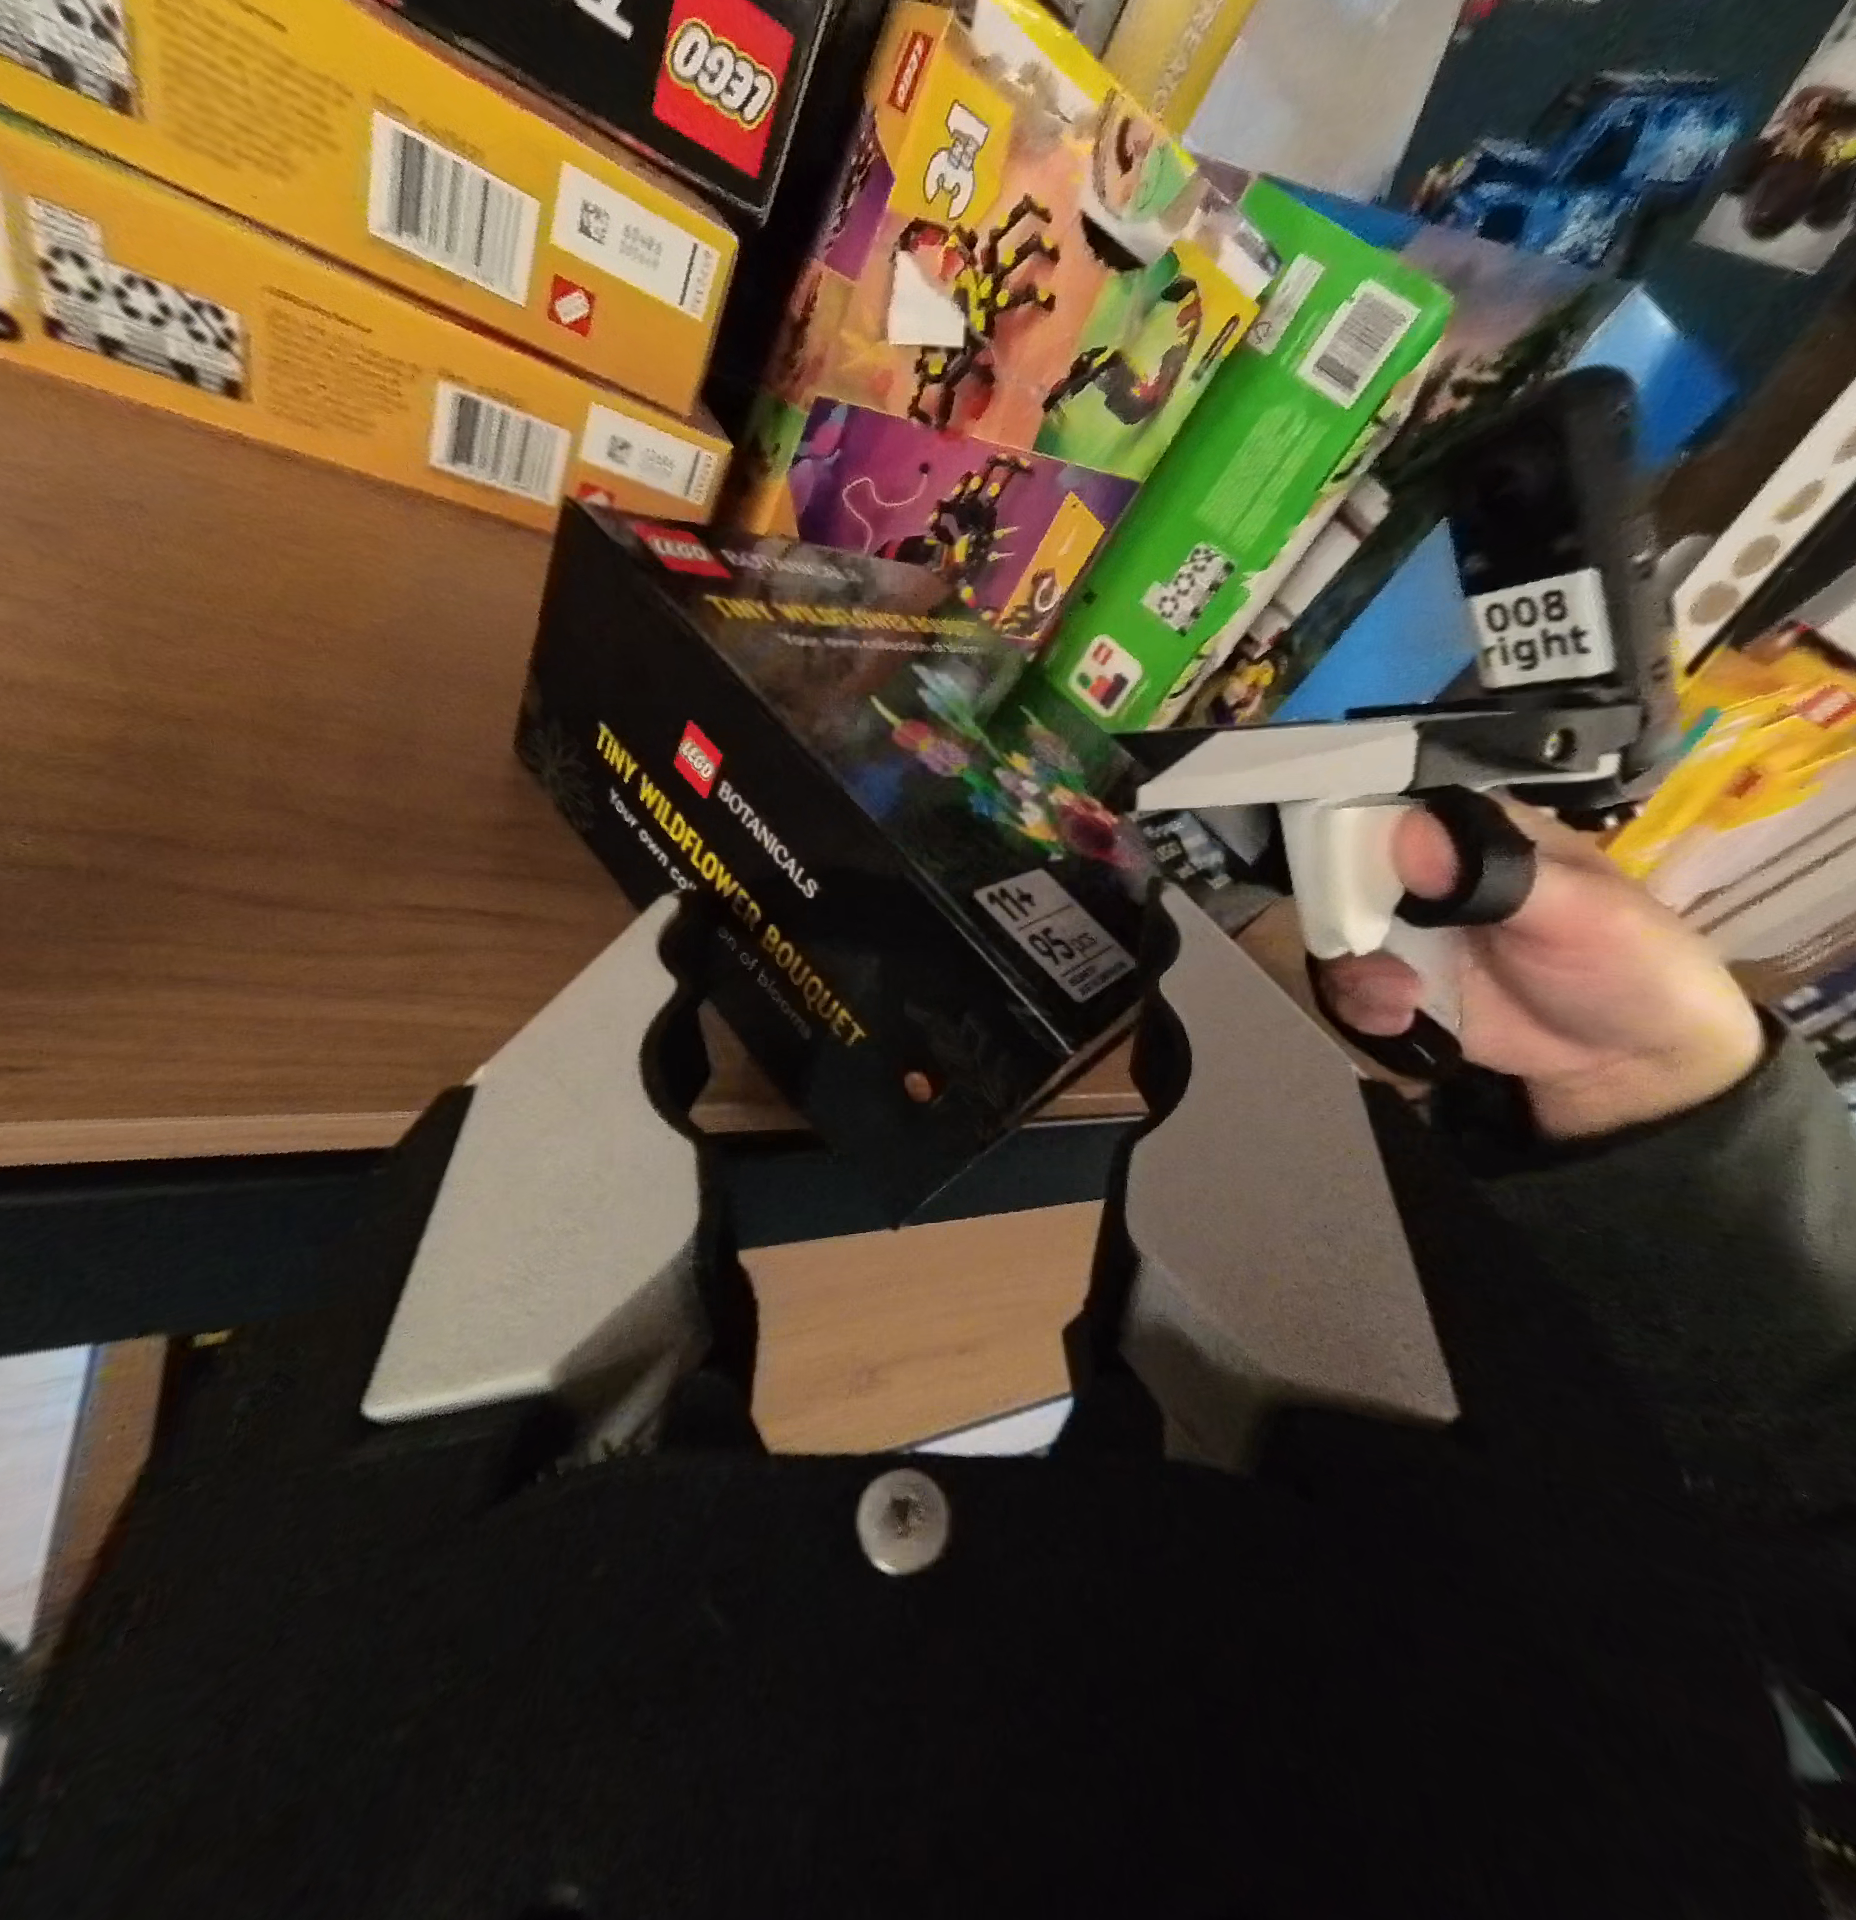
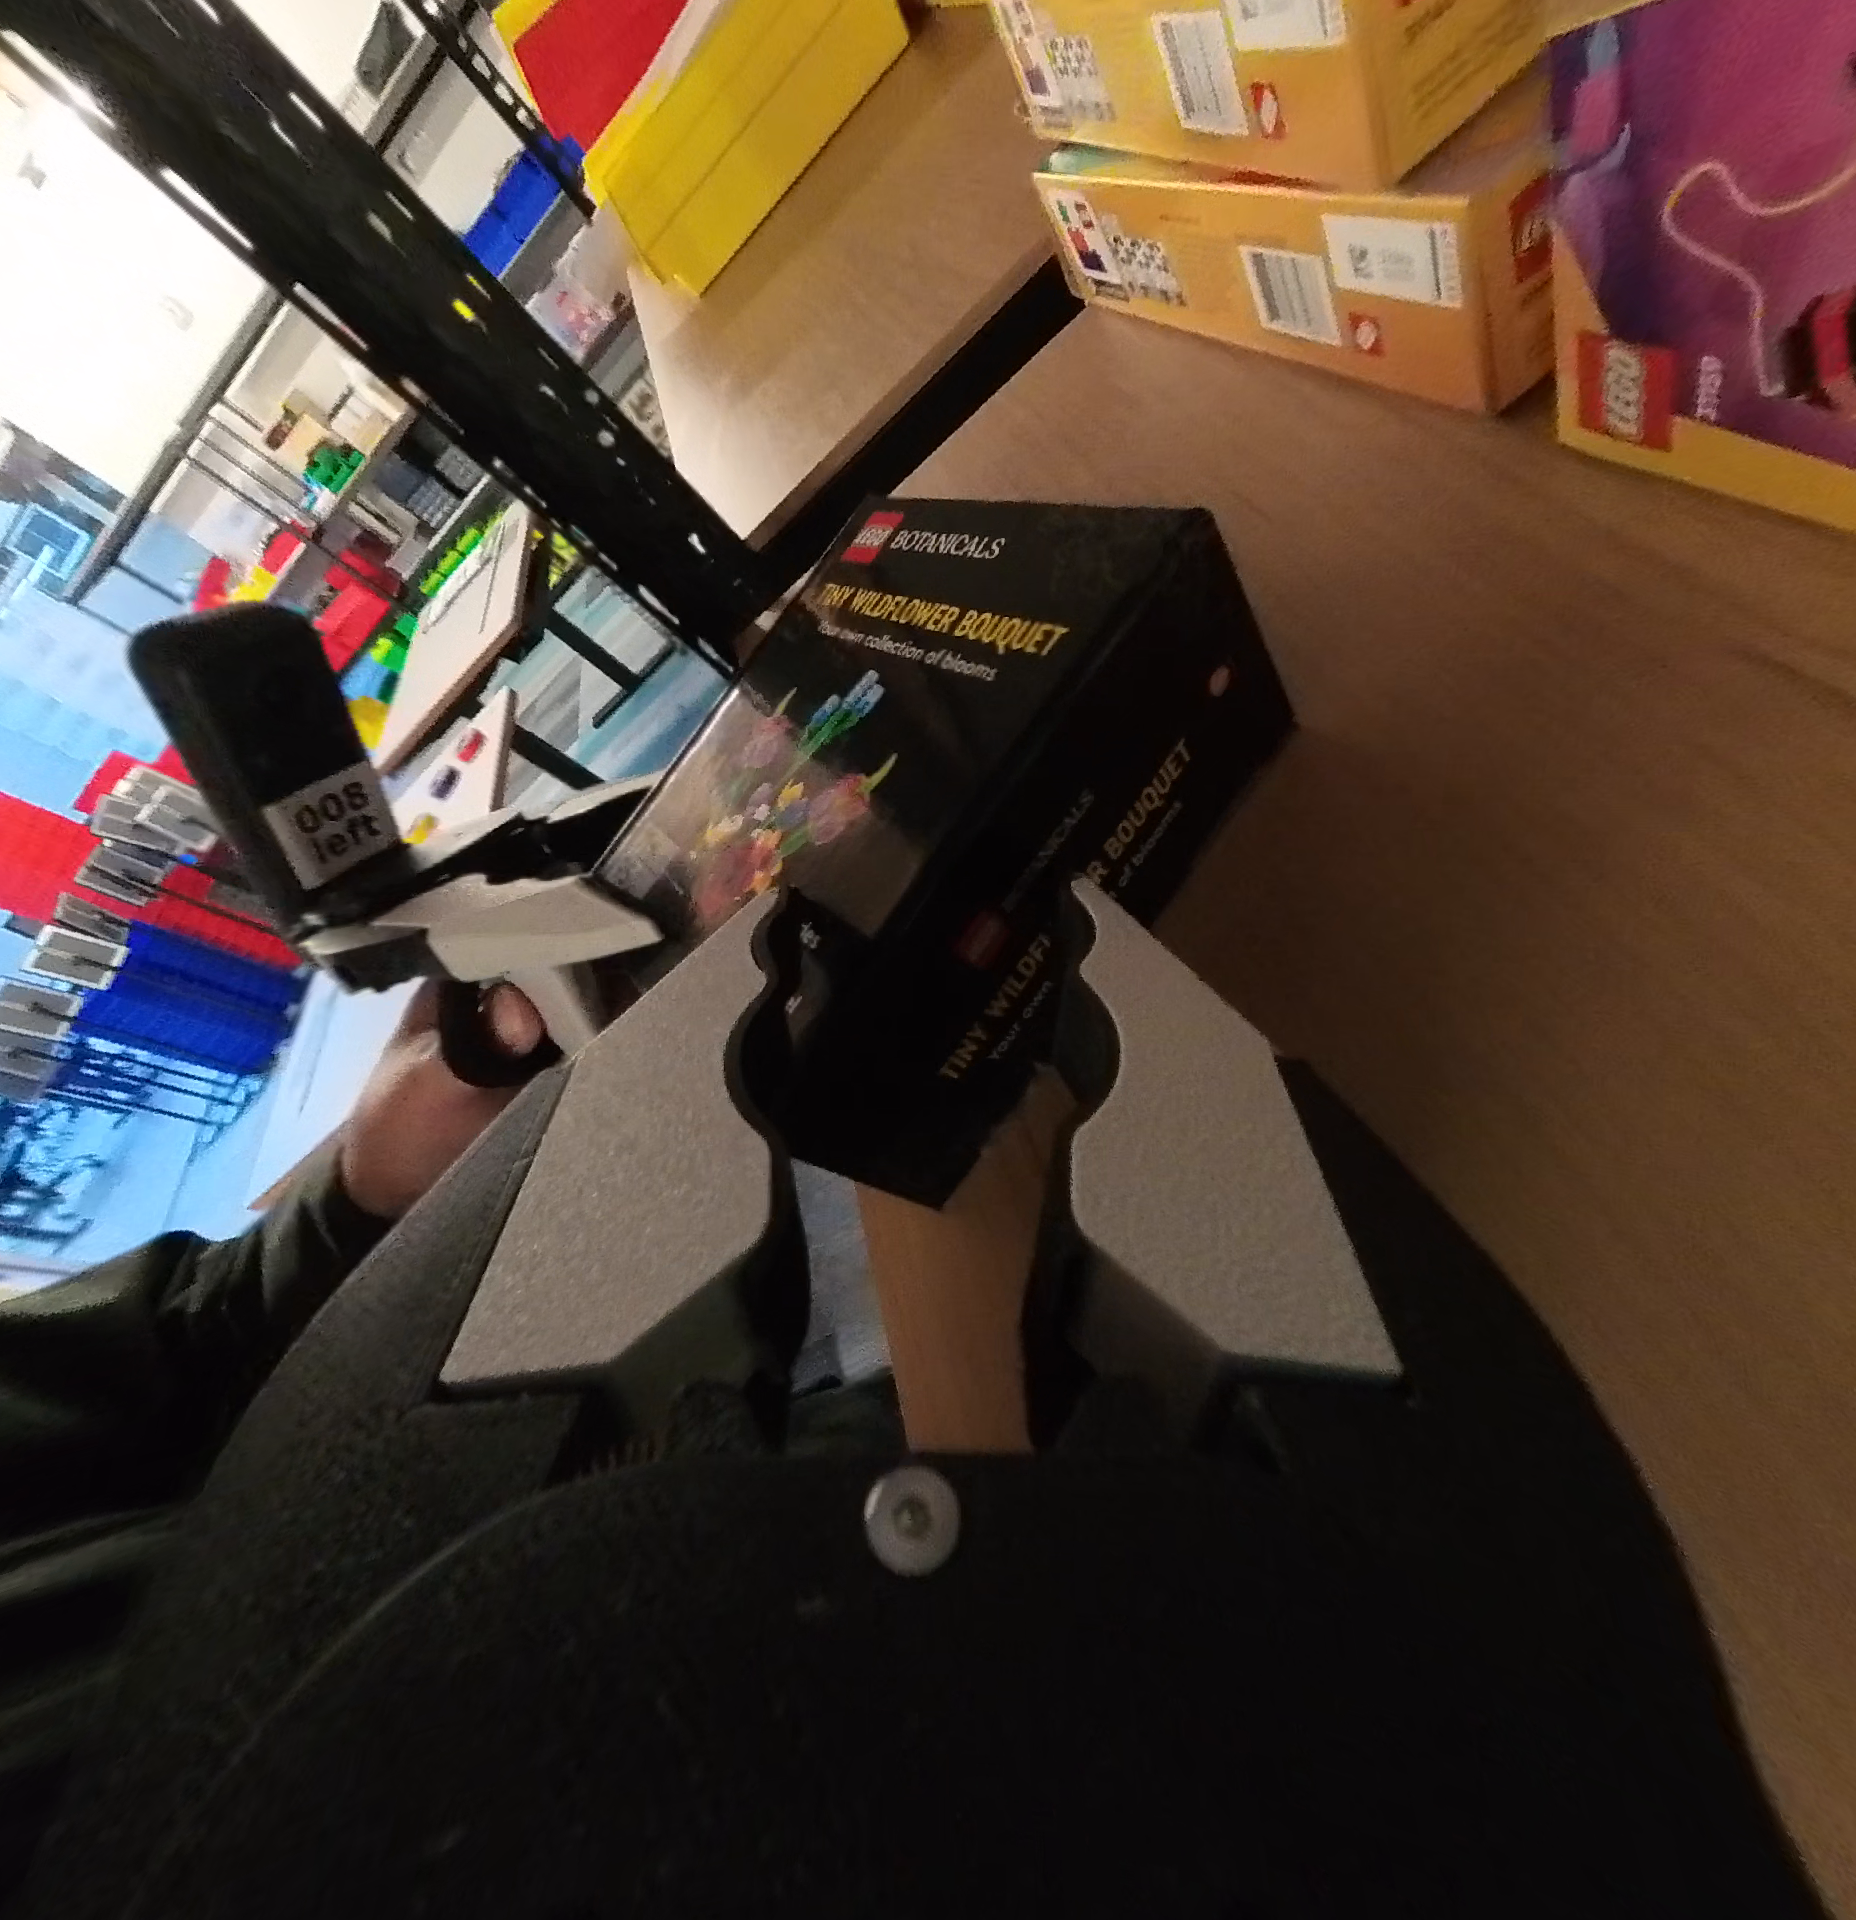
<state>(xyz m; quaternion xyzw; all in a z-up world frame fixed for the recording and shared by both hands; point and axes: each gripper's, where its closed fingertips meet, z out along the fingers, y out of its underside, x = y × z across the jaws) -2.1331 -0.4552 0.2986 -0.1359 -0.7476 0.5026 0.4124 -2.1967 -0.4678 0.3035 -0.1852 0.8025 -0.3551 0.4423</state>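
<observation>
Fingers of both grippers are closing on the same black flower-set box: my left gripper is clamping its near lower corner, and my right gripper is pinching another corner of it. In the left wrist view the right gripper is reaching the box from about 3 o'clock. I am holding the box tilted over the front edge of the wooden shelf. I am judging it a light, stiff carton with slick printed faces, so edges and corners are gripping better than flat panels. At 11 o'clock, well apart, two yellow boxes are lying stacked. At 1 o'clock a purple spider box and a green box are crowding just behind. A black shelf upright is standing close on the left in the right wrist view.
</observation>
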